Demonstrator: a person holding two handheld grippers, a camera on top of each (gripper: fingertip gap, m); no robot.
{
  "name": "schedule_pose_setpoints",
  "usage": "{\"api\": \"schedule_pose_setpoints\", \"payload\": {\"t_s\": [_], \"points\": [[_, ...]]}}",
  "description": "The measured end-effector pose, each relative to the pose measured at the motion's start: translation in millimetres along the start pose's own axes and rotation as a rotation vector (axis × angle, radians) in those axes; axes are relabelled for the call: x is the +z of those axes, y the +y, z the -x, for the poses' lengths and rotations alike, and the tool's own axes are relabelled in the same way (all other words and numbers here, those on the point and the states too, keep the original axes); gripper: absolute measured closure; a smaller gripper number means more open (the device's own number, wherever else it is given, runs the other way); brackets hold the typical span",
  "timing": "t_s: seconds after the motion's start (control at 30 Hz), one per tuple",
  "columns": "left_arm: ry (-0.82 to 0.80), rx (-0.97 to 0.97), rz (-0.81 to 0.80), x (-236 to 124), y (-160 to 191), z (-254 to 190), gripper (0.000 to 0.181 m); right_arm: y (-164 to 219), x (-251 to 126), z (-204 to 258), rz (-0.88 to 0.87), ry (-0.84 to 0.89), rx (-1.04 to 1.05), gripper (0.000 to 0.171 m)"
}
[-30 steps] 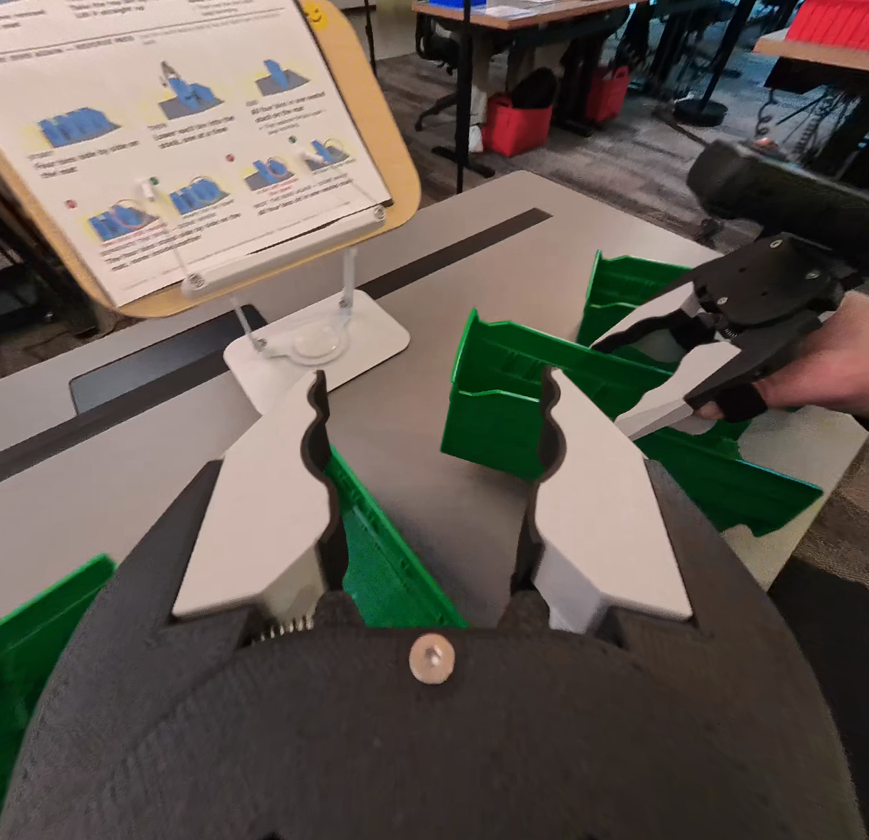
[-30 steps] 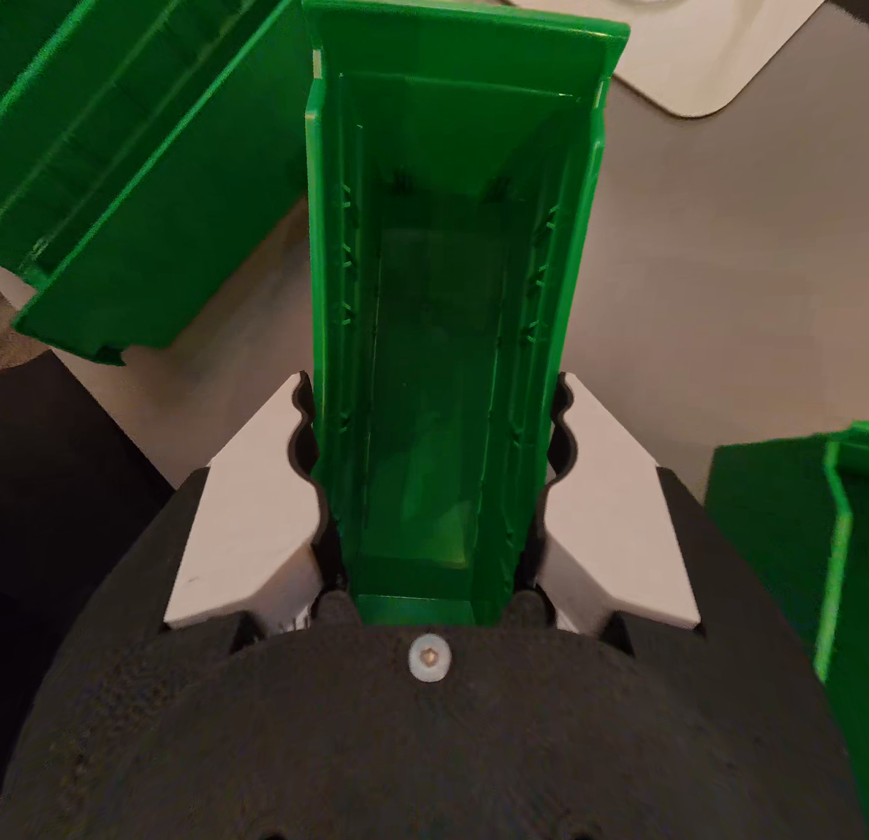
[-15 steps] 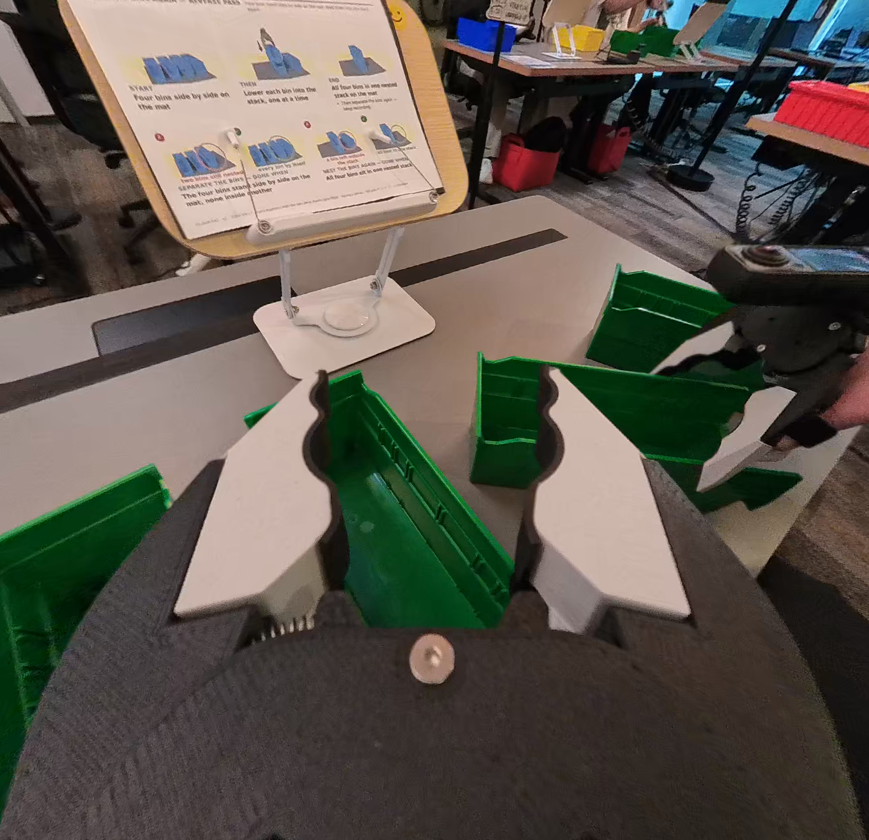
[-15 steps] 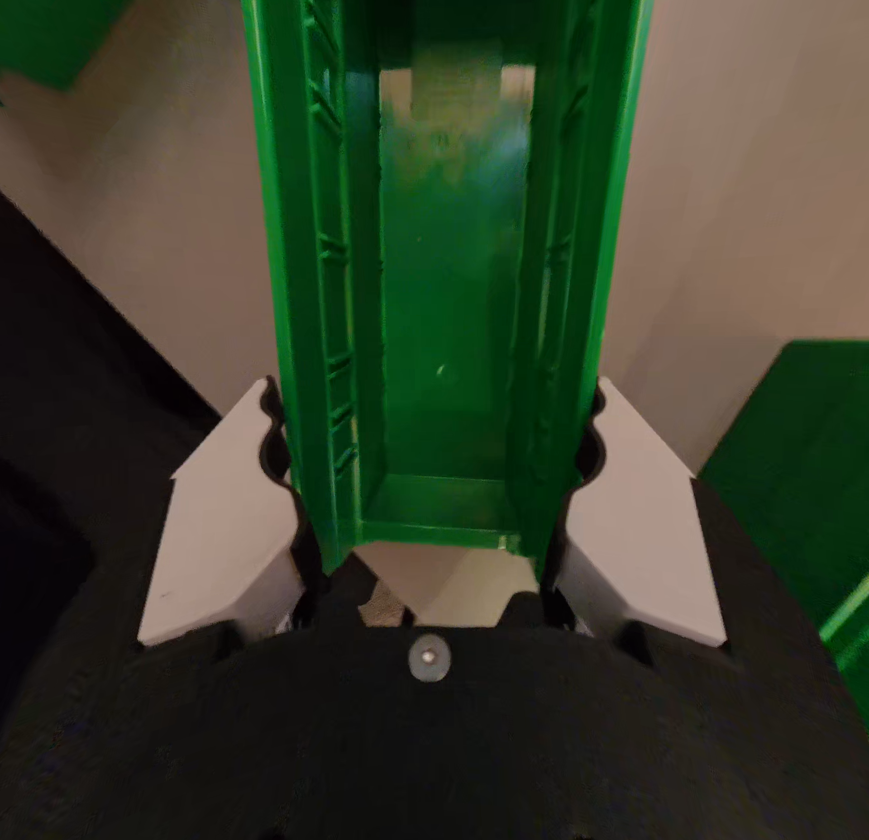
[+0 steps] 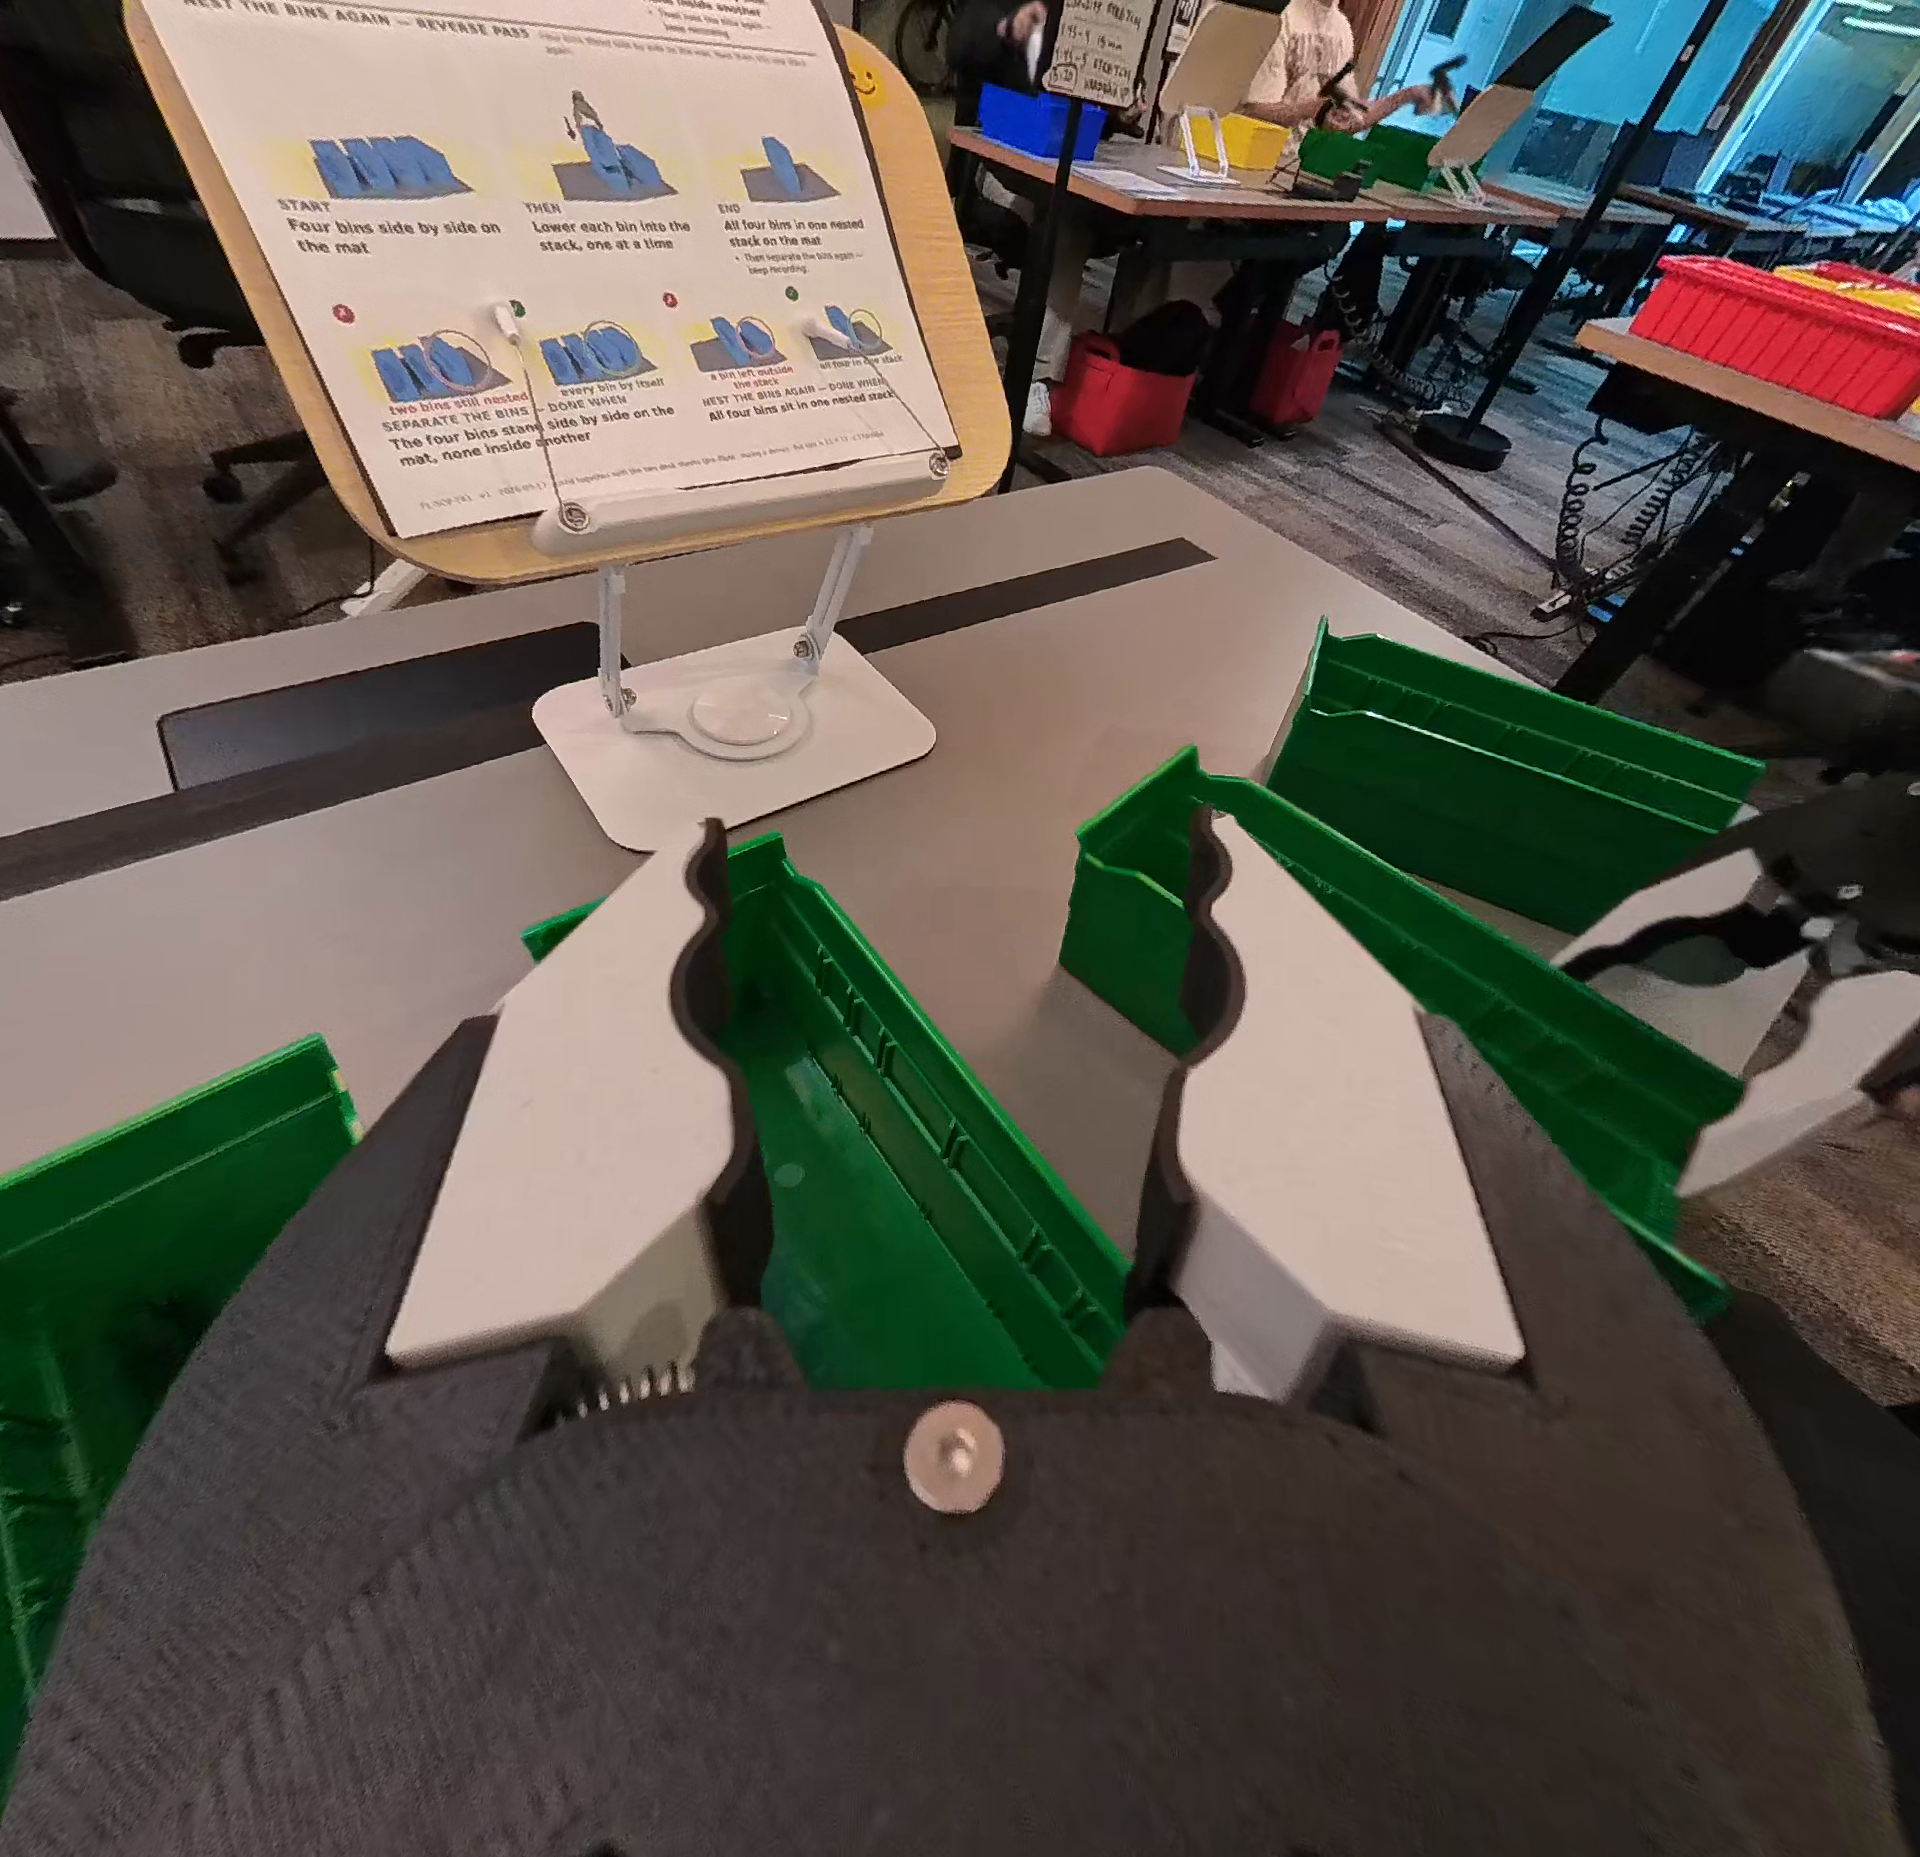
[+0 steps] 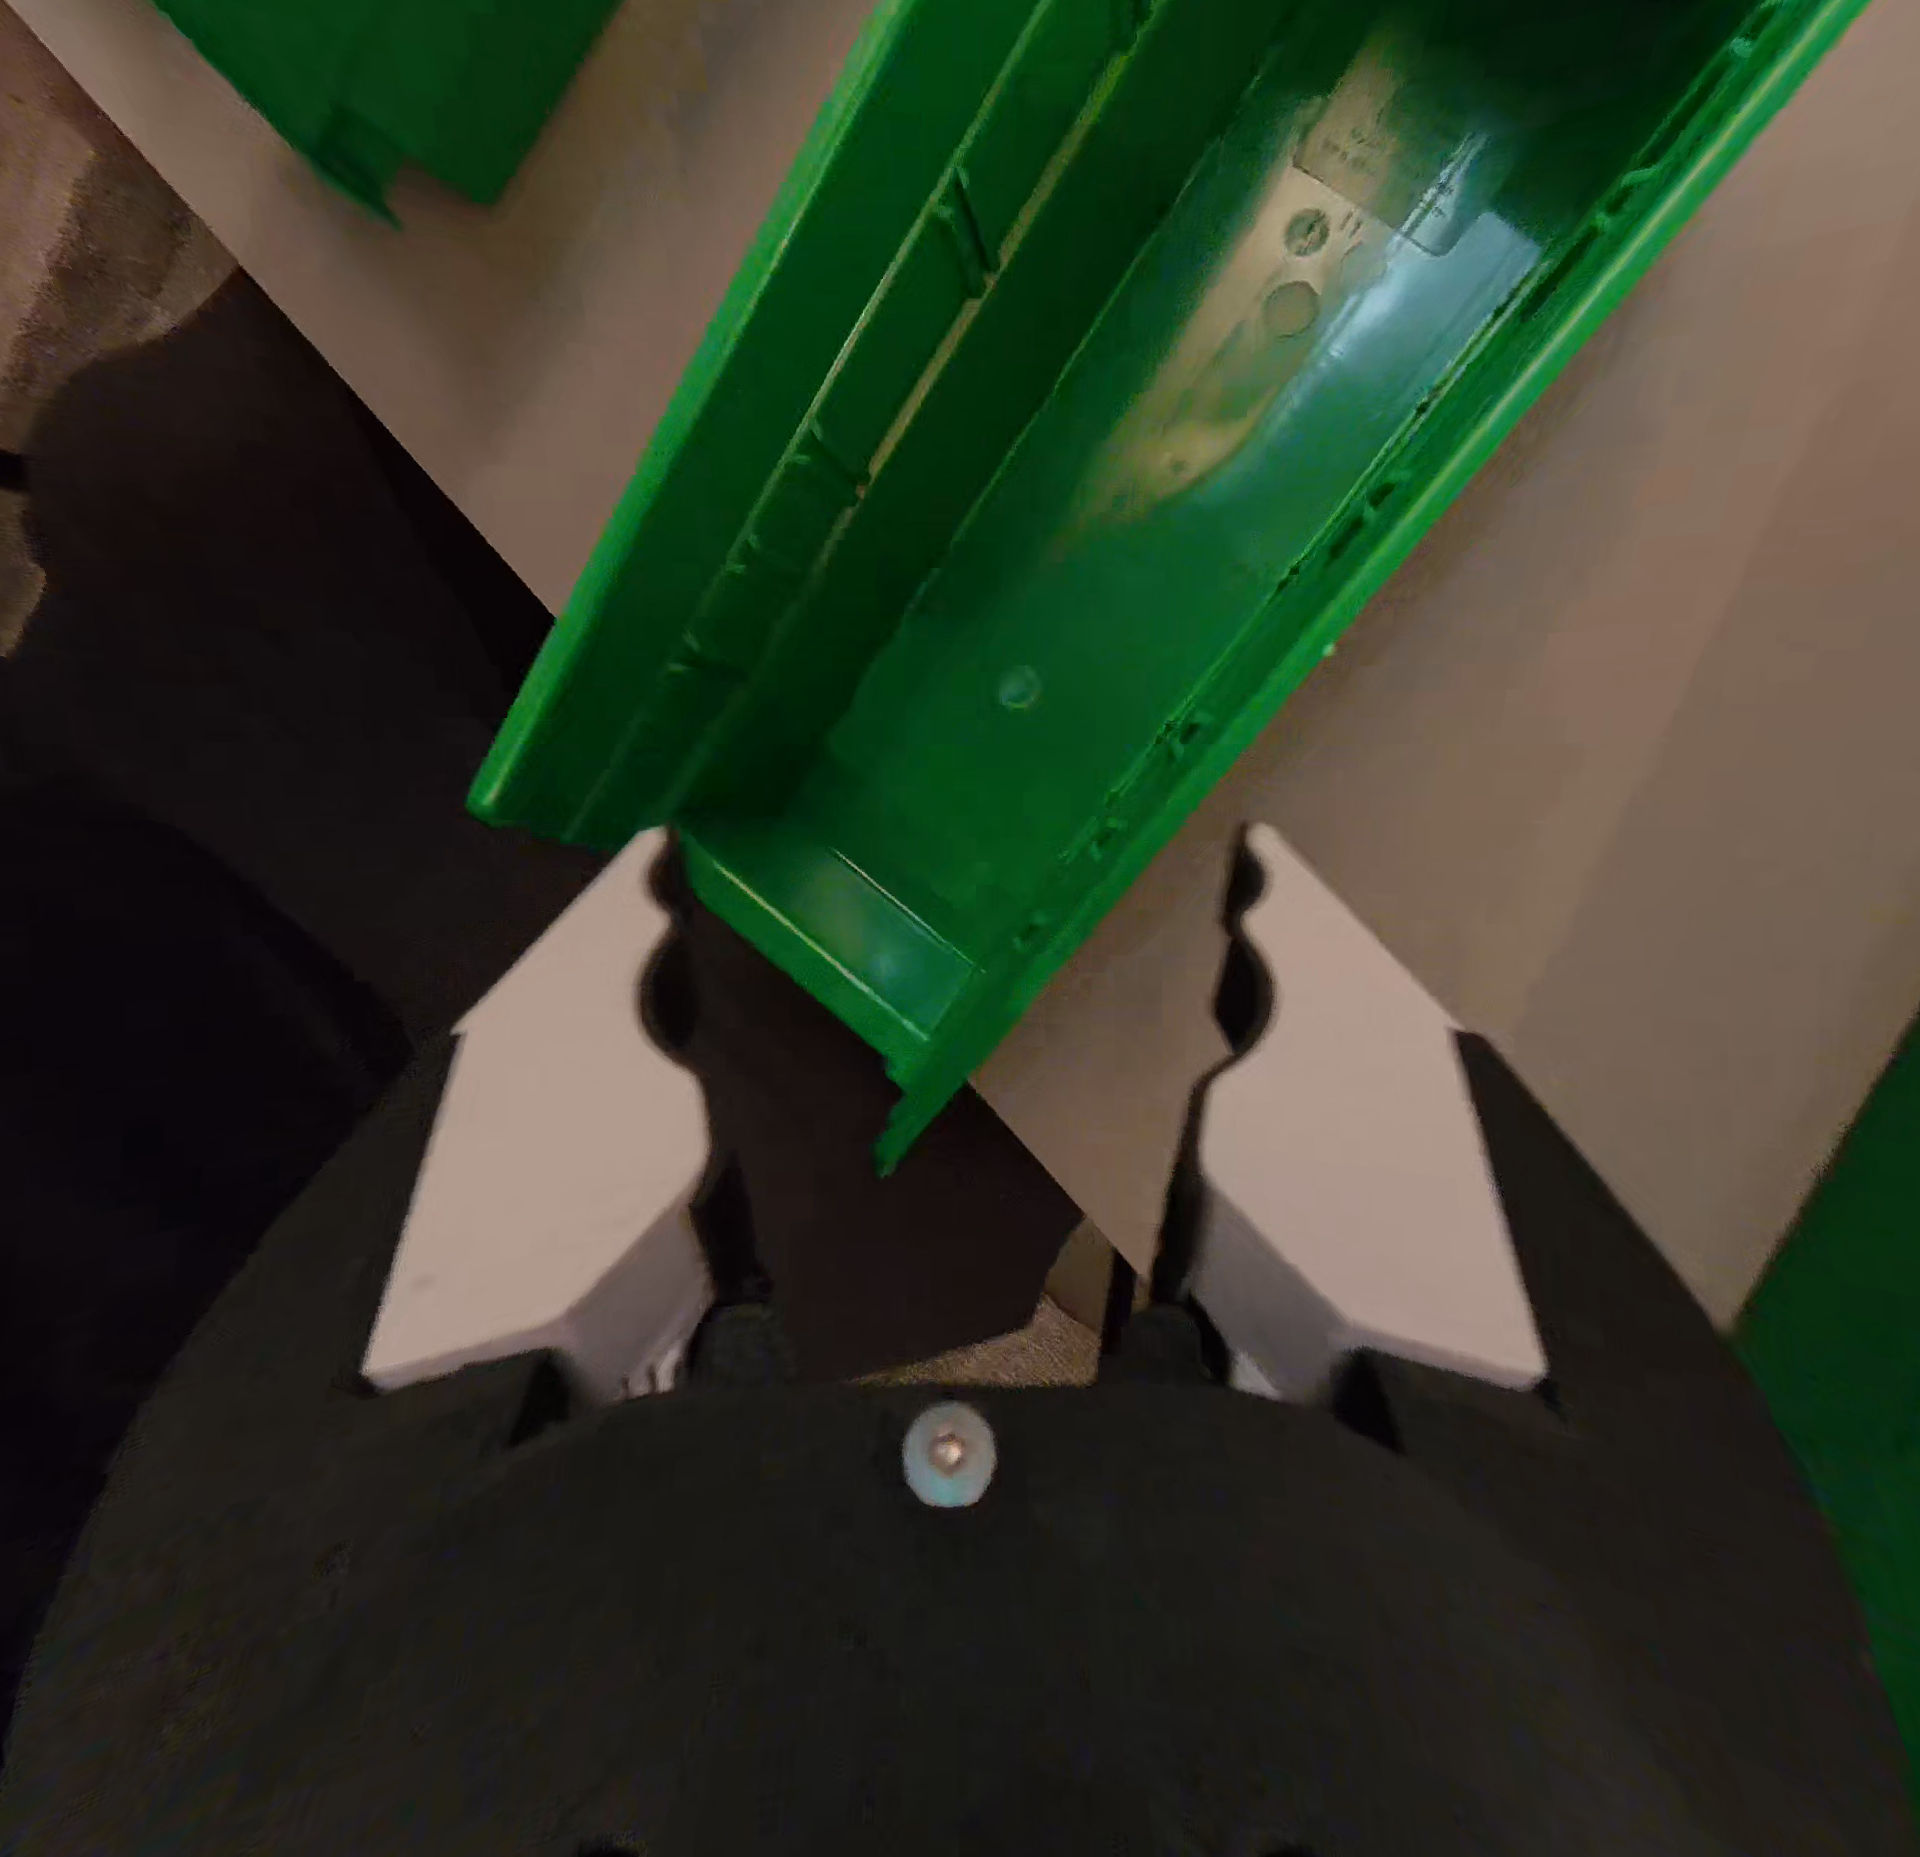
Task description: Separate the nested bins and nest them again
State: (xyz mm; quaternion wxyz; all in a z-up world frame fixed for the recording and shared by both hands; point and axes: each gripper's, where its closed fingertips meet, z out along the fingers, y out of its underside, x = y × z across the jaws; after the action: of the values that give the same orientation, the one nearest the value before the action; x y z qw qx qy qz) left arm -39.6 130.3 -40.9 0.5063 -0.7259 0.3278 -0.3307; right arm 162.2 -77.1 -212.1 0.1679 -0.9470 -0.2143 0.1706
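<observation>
Hovering over the table [image 5: 312, 955], we keep both grippers spread wide and empty: the left gripper [image 5: 951, 893] above one green bin [image 5: 894, 1184], the right gripper [image 6: 951, 893] just off another bin's [image 6: 1039, 581] near end.

bins [image 5: 1507, 986] apart on table [image 5: 312, 934], stand [image 5: 727, 737] seemingly behind
</observation>
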Motion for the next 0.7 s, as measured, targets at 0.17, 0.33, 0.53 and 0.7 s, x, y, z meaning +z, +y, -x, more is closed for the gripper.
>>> {"api": "schedule_pose_setpoints", "payload": {"t_s": [0.17,0.33,0.53,0.7], "points": [[0.01,0.001,0.015,3.9,4.1,-4.8,0.094,-10.0,27.3,-6.2,-0.045,0.026,0.065,0.097],[0.003,-0.003,0.004,0.5,0.5,-1.2,0.095,-38.3,50.3,-8.8,-0.136,0.037,0.155,0.109],[0.01,-0.033,0.004,0.9,2.3,2.0,0.093,-73.2,70.5,-6.5,-0.228,-0.024,0.248,0.109],[0.012,-0.036,0.014,2.0,5.0,2.9,0.092,-80.6,66.4,3.4,-0.252,-0.039,0.241,0.083]]}}
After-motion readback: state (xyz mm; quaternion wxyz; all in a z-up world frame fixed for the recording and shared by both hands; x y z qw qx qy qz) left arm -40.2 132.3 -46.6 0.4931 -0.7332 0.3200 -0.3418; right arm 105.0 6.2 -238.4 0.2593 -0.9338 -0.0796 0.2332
